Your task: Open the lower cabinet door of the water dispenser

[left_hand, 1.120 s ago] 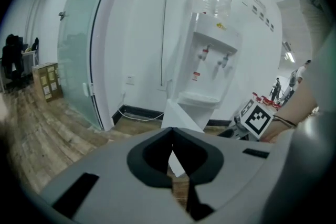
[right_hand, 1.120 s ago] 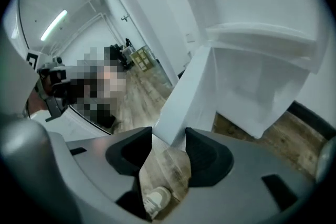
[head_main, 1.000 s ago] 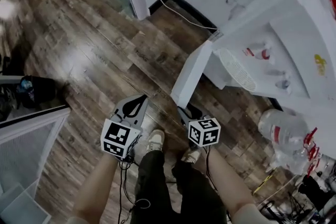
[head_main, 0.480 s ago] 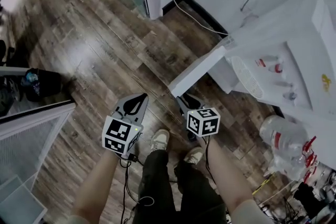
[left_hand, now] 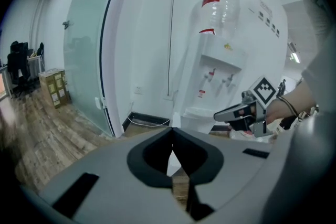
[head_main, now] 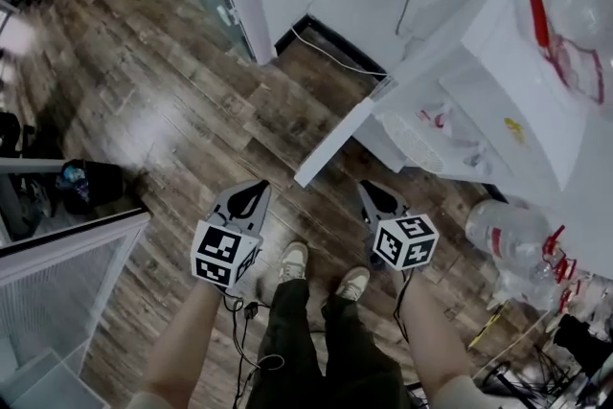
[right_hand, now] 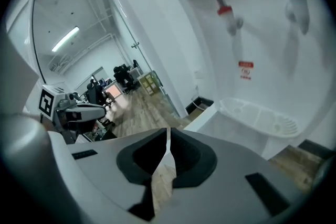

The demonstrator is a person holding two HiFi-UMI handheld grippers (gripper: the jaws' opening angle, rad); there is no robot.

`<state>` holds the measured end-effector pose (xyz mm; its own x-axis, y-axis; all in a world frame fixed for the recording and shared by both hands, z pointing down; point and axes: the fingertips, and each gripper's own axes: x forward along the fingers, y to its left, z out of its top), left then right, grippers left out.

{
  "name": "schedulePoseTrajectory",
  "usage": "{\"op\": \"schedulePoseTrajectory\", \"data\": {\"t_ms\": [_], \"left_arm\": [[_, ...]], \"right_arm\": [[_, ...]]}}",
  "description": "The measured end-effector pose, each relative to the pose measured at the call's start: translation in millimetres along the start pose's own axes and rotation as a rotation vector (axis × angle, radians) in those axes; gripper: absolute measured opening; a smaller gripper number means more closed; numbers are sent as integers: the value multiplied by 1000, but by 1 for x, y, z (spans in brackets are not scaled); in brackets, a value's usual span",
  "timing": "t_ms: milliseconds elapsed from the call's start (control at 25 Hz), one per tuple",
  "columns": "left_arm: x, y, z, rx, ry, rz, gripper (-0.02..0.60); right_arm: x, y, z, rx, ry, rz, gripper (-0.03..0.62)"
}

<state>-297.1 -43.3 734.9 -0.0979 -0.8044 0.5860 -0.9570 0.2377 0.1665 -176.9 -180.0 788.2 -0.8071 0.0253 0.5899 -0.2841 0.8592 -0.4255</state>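
The right gripper [head_main: 374,196] is closing its jaws on nothing, its tips a narrow slit apart. It hangs just short of the free edge of the lower cabinet door [head_main: 330,145], which stands swung out from the water dispenser [head_main: 498,62]. The left gripper [head_main: 251,195] is pressed together and empty, off to the side over the floor. Since nothing holds the door, it may drift shut again, or a careless knee or gripper might knock it. The spare bottle [head_main: 508,230] on the floor crowds the right side.

An office: a bottled water dispenser [left_hand: 220,73] stands near a frosted glass partition [left_hand: 84,60] on a wood-plank floor [head_main: 172,91], with people at desks [right_hand: 123,77] in the room beyond.
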Motion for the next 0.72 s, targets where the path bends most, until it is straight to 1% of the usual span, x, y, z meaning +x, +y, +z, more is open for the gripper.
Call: {"op": "schedulePoseTrajectory", "data": {"t_ms": [160, 240, 360, 440, 560, 720], "left_arm": [[-9, -23, 46, 39, -25, -24, 5], [-14, -35, 69, 69, -37, -33, 5], [-23, -53, 103, 112, -51, -43, 5], [-32, -66, 127, 134, -63, -51, 5], [-49, -85, 162, 148, -89, -57, 5], [-69, -112, 204, 179, -114, -61, 5]], "right_arm": [[-50, 6, 37, -74, -16, -6, 8], [-77, 11, 53, -87, -26, -3, 8], [-120, 20, 79, -86, -74, -15, 8], [-148, 26, 94, -100, -91, -29, 6], [-187, 35, 116, -150, -112, -62, 6], [-240, 49, 151, -184, -182, -92, 6]]}}
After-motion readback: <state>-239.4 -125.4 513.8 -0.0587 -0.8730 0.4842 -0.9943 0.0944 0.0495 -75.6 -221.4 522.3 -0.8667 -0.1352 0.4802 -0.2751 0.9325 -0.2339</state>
